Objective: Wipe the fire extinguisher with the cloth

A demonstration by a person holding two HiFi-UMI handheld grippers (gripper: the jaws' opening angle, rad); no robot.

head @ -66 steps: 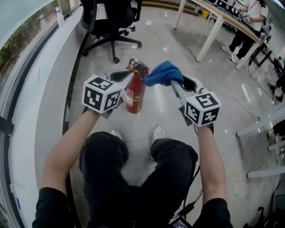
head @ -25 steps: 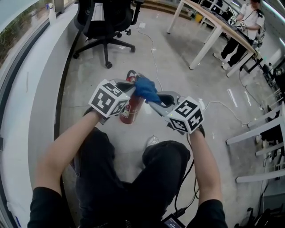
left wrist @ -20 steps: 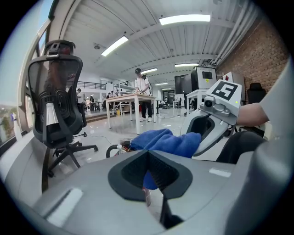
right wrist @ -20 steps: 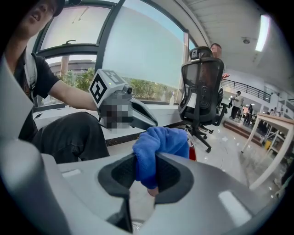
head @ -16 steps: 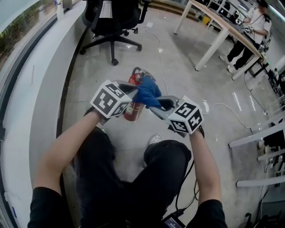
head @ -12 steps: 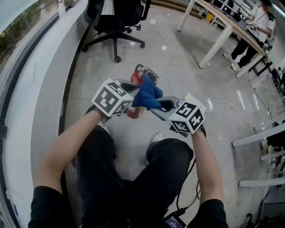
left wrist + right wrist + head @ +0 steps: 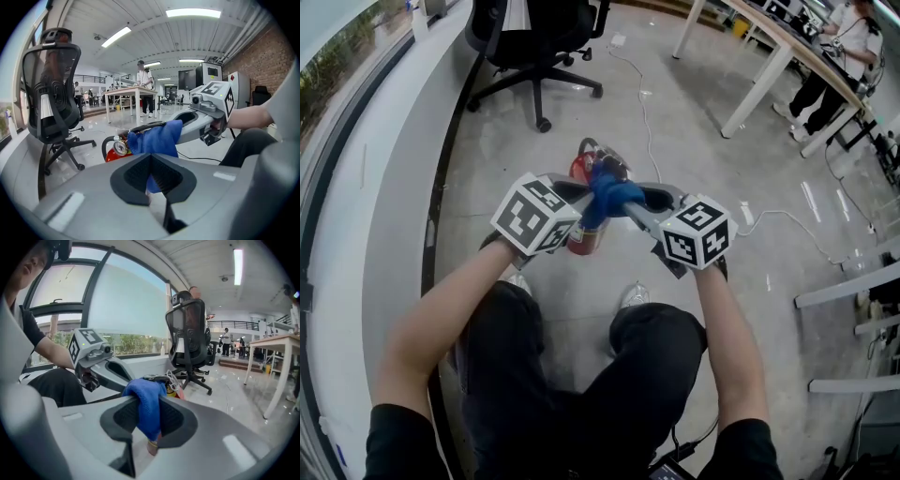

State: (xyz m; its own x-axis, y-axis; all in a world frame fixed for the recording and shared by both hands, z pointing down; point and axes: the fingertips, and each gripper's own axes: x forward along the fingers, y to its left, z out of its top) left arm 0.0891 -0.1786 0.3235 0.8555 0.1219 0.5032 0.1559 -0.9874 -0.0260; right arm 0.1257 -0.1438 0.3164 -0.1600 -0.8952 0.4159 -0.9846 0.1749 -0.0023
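The right gripper [image 7: 621, 200] had its jaws pinched on the blue cloth [image 7: 614, 192], at the top of the fire extinguisher [image 7: 584, 239] standing on the floor [image 7: 694, 141]. The left gripper [image 7: 577, 190] had its jaws closed and empty, so a hard wipe could have tipped the extinguisher.

Black office chair [image 7: 542, 37], white-legged table [image 7: 758, 80] — a cable [image 7: 641, 98] lying between them.

1. fire extinguisher [image 7: 583, 242]: stood on the floor [image 7: 694, 141], just before the shoes [image 7: 635, 296].
2. cloth [image 7: 614, 192]: held at its top, clamped between the right gripper's [image 7: 148, 416] jaws.
3. office chair [image 7: 534, 37]: placed behind it, beside the window ledge [image 7: 384, 187].
4. table [image 7: 769, 47]: set toward the far right.
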